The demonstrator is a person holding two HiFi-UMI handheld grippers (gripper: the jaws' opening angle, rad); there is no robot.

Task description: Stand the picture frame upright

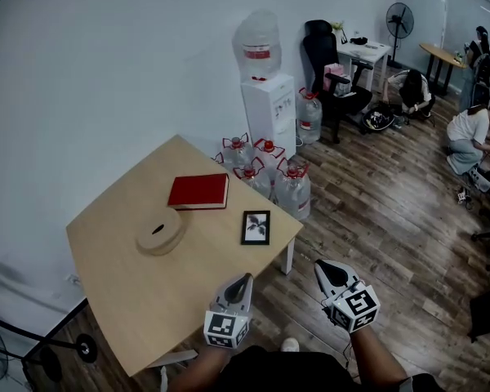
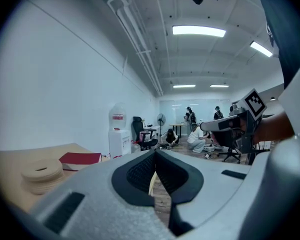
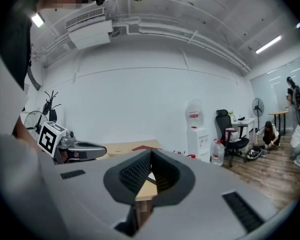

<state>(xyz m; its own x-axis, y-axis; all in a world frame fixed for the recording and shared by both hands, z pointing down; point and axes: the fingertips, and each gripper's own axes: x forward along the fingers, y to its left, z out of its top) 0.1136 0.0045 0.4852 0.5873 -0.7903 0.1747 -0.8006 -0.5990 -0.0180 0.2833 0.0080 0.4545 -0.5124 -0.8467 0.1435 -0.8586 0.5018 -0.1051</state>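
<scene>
Both grippers sit closest to me, low in the head view, level with one another. Left gripper (image 1: 243,279): jaws closed tip to tip, nothing between them; its own view confirms bare pads meeting. Its tips appear at the near edge of the table (image 1: 122,292). Right gripper (image 1: 324,268): jaws likewise closed and holding nothing, positioned over the wooden floor (image 1: 392,219), clear of the table.

Picture frame (image 1: 256,227): lying flat on the tabletop, face up, close to the table's right-hand corner. It is black-edged, with a dark plant motif on a pale ground. Neither gripper touches it; it lies beyond the left gripper's tips.

Other items on the table: red book (image 1: 198,191), flat, farther back than the frame; round wooden disc (image 1: 161,231), left of the frame and apart from it.

Beyond the table: water dispenser (image 1: 268,109) against the wall, with several water bottles (image 1: 292,190) on the floor before it.
</scene>
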